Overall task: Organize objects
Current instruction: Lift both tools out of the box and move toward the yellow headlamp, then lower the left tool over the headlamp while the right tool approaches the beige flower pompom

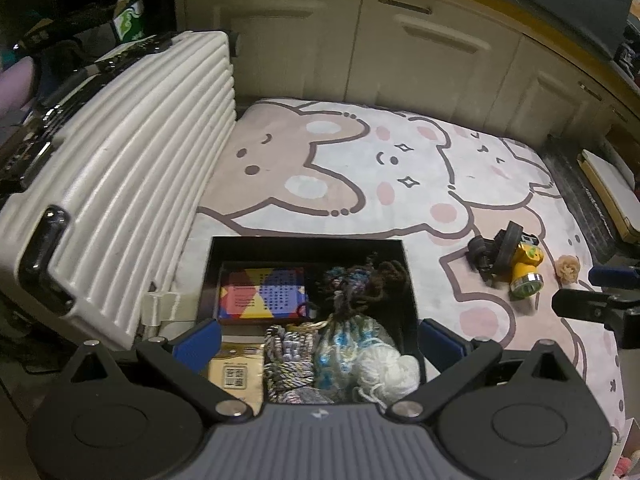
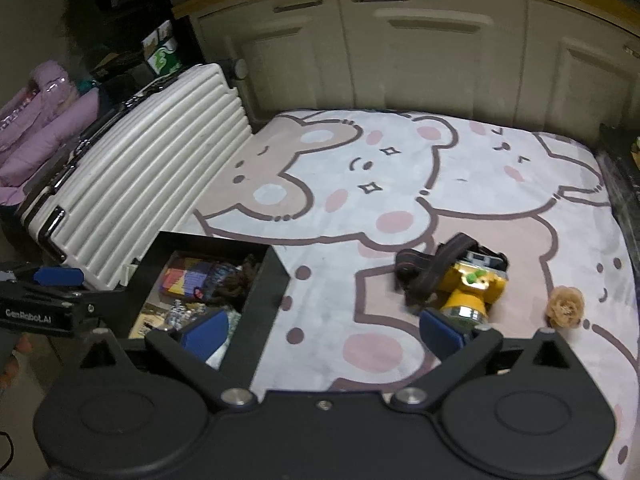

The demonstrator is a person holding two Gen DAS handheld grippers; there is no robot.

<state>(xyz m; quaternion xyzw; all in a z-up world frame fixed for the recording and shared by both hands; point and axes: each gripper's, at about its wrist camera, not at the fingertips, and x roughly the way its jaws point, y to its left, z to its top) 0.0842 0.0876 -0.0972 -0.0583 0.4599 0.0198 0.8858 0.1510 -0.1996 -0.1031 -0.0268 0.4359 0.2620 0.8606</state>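
Observation:
A black open box [image 1: 304,246] sits on the bear-print rug and holds a colourful booklet [image 1: 262,294], braided cords [image 1: 290,364], dark yarn [image 1: 368,276] and a white yarn ball [image 1: 386,370]. My left gripper [image 1: 320,340] is open and empty, low over the box. A yellow headlamp with a black strap [image 2: 468,284] lies on the rug to the right of the box [image 2: 264,304]. A small tan fabric flower [image 2: 564,306] lies further right. My right gripper [image 2: 324,330] is open and empty above the rug, its right finger close to the headlamp.
A white ribbed suitcase [image 1: 132,208] lies left of the box. Cream cabinet doors [image 1: 420,52] run along the back. Purple bedding [image 2: 44,120] is heaped at far left. A flat white-and-tan board [image 1: 612,196] lies at the rug's right edge.

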